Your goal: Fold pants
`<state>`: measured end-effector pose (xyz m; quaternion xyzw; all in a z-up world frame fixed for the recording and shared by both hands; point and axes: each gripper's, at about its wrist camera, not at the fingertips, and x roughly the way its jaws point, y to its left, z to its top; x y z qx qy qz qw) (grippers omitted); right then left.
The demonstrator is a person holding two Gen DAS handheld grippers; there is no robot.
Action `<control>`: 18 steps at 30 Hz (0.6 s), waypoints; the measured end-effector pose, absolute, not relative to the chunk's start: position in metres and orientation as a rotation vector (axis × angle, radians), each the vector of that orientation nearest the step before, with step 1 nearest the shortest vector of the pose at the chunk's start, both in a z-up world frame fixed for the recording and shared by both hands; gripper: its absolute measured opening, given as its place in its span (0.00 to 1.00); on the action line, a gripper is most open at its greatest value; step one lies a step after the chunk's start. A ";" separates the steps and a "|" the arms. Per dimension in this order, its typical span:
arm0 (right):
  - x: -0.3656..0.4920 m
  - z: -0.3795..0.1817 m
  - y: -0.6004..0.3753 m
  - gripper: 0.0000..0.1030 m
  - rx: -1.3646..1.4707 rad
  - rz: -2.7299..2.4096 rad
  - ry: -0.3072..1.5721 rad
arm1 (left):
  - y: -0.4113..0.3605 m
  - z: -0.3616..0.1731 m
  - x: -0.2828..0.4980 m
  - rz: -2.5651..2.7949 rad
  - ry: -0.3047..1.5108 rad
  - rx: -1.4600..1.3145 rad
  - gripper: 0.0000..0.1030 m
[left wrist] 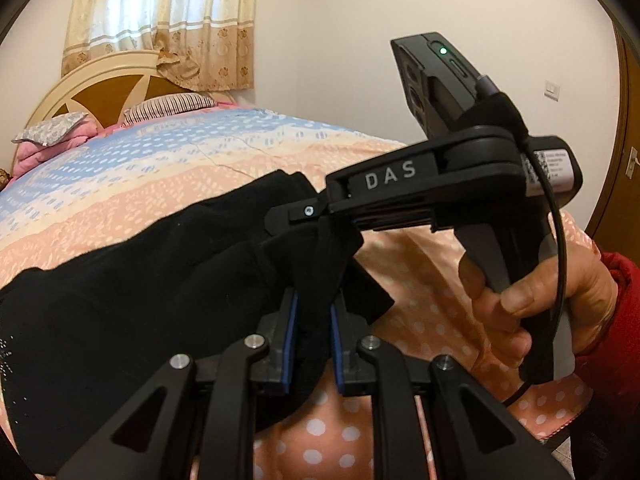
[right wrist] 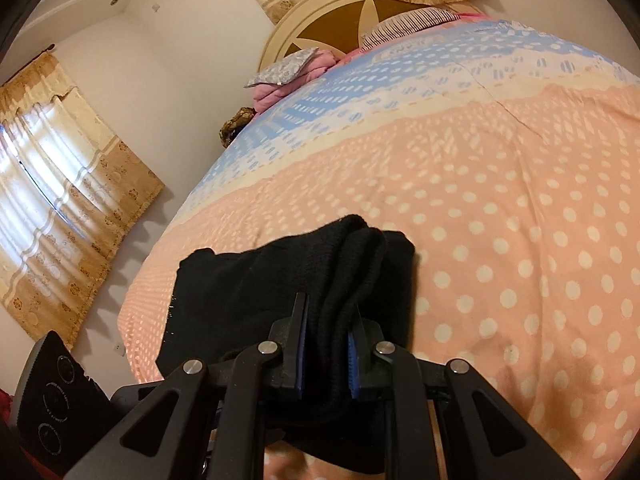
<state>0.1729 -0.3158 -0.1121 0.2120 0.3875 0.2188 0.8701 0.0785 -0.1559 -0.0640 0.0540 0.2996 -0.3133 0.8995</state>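
Observation:
Black pants (left wrist: 132,300) lie bunched on the peach polka-dot bedspread (left wrist: 420,280). My left gripper (left wrist: 314,312) is shut on a bunched edge of the pants, fabric pinched between its blue pads. In the left wrist view my right gripper (left wrist: 296,216) comes in from the right, held by a hand (left wrist: 532,292), its tip on the same bunch of cloth. In the right wrist view my right gripper (right wrist: 328,320) is shut on a thick fold of the pants (right wrist: 288,280), which hang below the fingers.
The bed runs back to a cream and brown headboard (left wrist: 100,84) with pillows (left wrist: 168,106) and pink bedding (left wrist: 44,144). Curtains (left wrist: 160,20) hang behind. A door (left wrist: 628,140) is at the far right. A window with curtains (right wrist: 60,184) is left of the bed.

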 end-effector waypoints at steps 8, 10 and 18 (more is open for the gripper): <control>0.170 -0.120 -0.324 0.23 0.479 0.462 0.803 | -0.140 -0.058 0.064 -0.722 0.660 0.103 0.49; 0.168 -0.118 -0.333 0.25 0.514 0.463 0.817 | -0.127 -0.055 0.063 -0.716 0.661 0.081 0.74; 0.099 -0.073 -0.326 0.25 0.417 0.308 0.684 | -0.069 -0.040 0.060 -0.633 0.662 0.010 0.78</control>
